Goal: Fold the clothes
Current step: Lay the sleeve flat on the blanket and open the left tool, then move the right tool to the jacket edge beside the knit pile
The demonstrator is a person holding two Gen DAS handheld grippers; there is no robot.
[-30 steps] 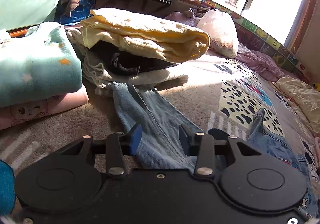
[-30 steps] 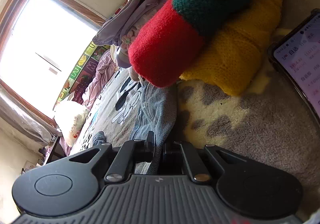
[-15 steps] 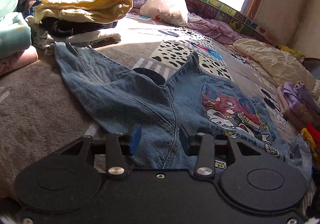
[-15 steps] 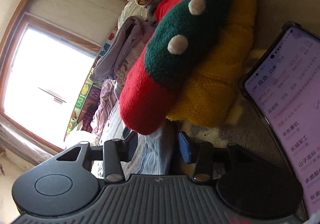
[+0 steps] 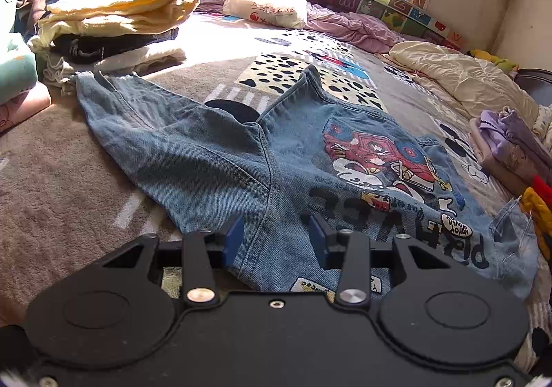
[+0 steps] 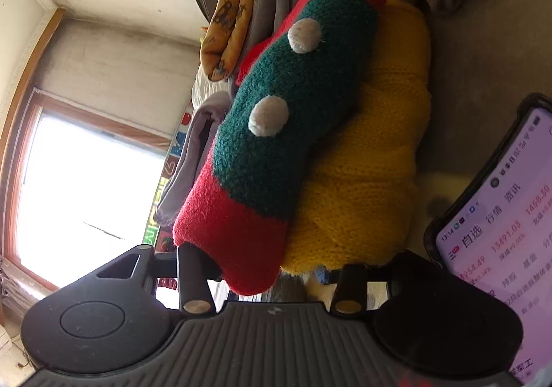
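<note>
The denim jacket [image 5: 276, 159] lies spread back-up on the bed [image 5: 62, 173], one sleeve reaching toward the folded stack [image 5: 114, 25]. The left gripper [image 5: 274, 238] is spread apart over the jacket's near hem, gripping nothing. The right gripper [image 6: 272, 278] also looks apart, its tips partly hidden behind a red-and-green knit [image 6: 276, 145] beside a phone [image 6: 500, 231]. Likely risks: closing the left jaws on only the top denim layer would drag the jacket askew; the right gripper, crowded by the knit, could snag it or knock the phone
</note>
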